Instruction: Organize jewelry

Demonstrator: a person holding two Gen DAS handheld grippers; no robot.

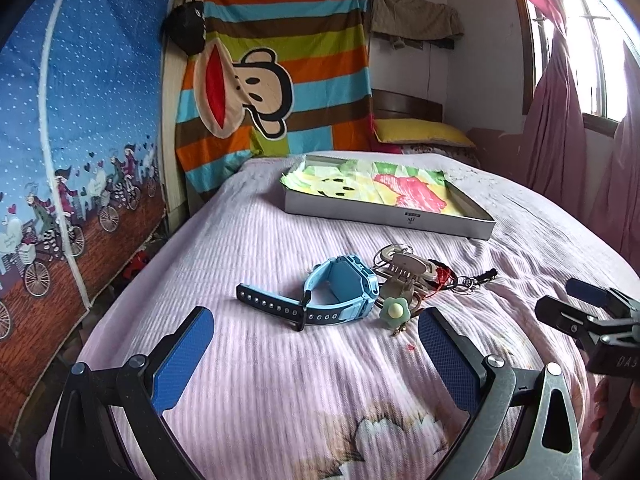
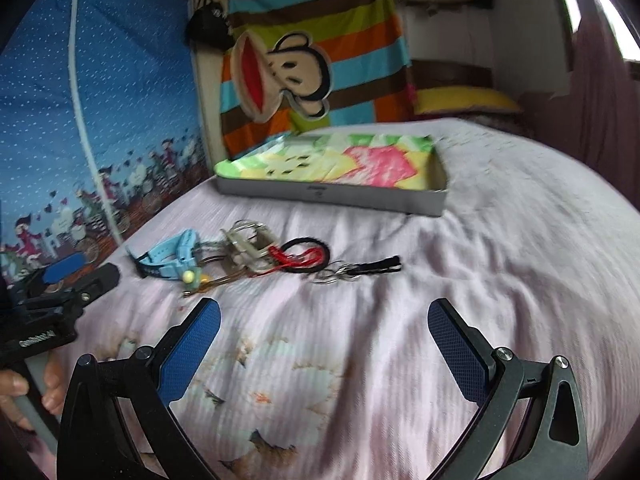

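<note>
— Watch [image 1: 340,290] first, on the left of the pile?

— Yes, blue, lying on the pink bedspread [image 1: 280,380], its dark strap stretched out leftward. Just right of it sits a green flower charm [image 1: 394,312], touching a beige hair claw [image 1: 404,268].

— And further right?

— A black hair tie [image 2: 306,254] with red thread across it, then key rings with a black tassel [image 2: 376,266]. All of it lies in one loose cluster on the bed.

— The grippers?

— Left gripper [image 1: 316,336] hovers just short of the watch, fingers spread wide, nothing between them. Right gripper [image 2: 324,320] hangs over bare bedspread near the pile, also spread and empty. A hand [image 2: 24,392] grips the left tool's handle.

— The box?

— Grey box [image 1: 384,216] lined with bright paper, behind the pile, well apart from it.
</note>
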